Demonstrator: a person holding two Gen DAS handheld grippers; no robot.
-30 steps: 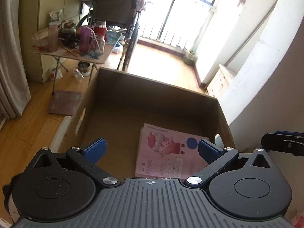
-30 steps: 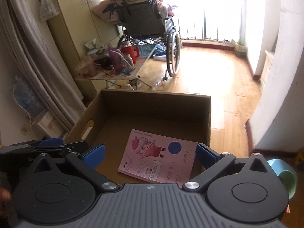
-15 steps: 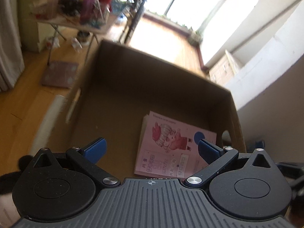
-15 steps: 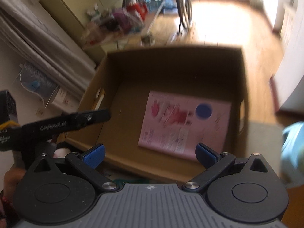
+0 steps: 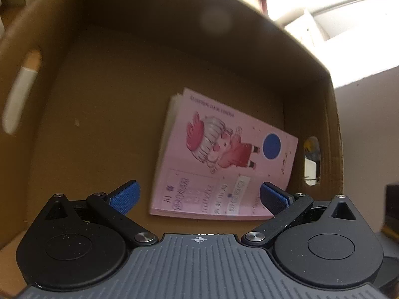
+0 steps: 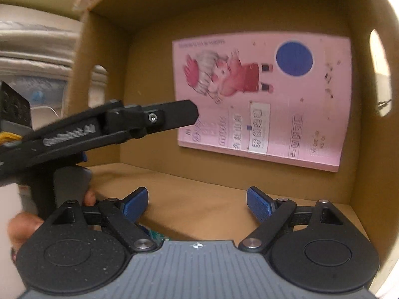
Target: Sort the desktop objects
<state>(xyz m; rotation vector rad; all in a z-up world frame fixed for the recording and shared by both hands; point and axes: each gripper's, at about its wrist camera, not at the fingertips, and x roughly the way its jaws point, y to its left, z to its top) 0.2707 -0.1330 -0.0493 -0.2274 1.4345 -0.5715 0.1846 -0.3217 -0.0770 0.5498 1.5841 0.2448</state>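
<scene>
Both tongs have dipped into box (image 5: pixel 311 57); pink booklet (image 6: pixel 261 94) lies ahead.

I see a plain brown cardboard box (image 5: pixel 124 79). The booklet (image 6: pixel 261 99) in it has a pale pink cover, printed with a cartoon figure in red with white hair, a solid dark blue circle, and small dark lettering. Both my claws have black linkages, ribbed grey bodies and bright blue textured pads (image 5: pixel 127 195). The left claw's arm (image 6: pixel 112 122) carries blurred white lettering on black.
</scene>
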